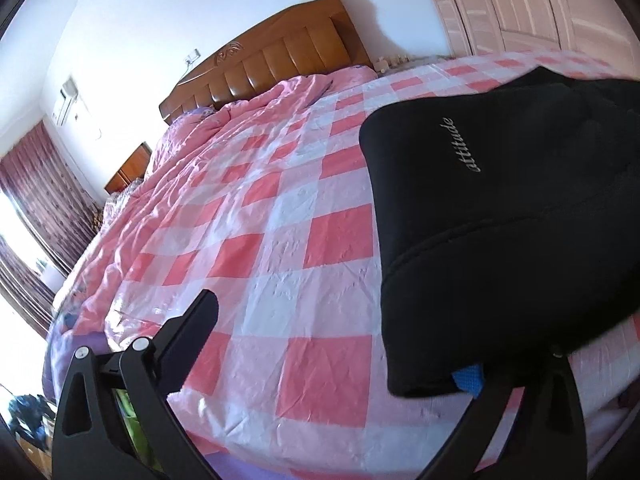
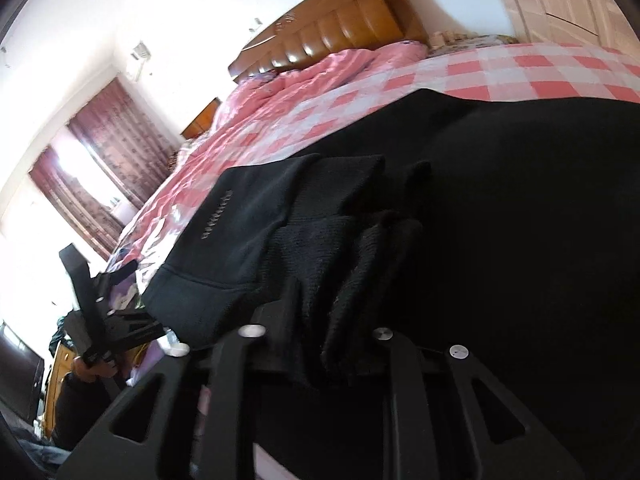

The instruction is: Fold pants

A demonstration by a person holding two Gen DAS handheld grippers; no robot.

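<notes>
The black fleece pants (image 2: pixel 500 220) bury my right hand-held gripper (image 2: pixel 336 300) fingertips and run off the frame's right edge.

The pants (image 1: pixel 500 208) lie on the bed (image 1: pixel 280 240), the headboard (image 1: pixel 272 60) behind them.

- We see a bed covered by a pink-and-white checked sheet (image 1: pixel 280 216), creased all over.
- A crumpled pink quilt (image 1: pixel 240 120) lies bunched against the padded brown wooden headboard (image 1: pixel 276 56).
- A brown wooden nightstand (image 1: pixel 130 168) stands beside the bed.
- Dark red patterned curtains (image 1: pixel 44 184) hang by the bright window.
- Pale panelled wardrobe doors (image 1: pixel 520 4) fill the far corner.
</notes>
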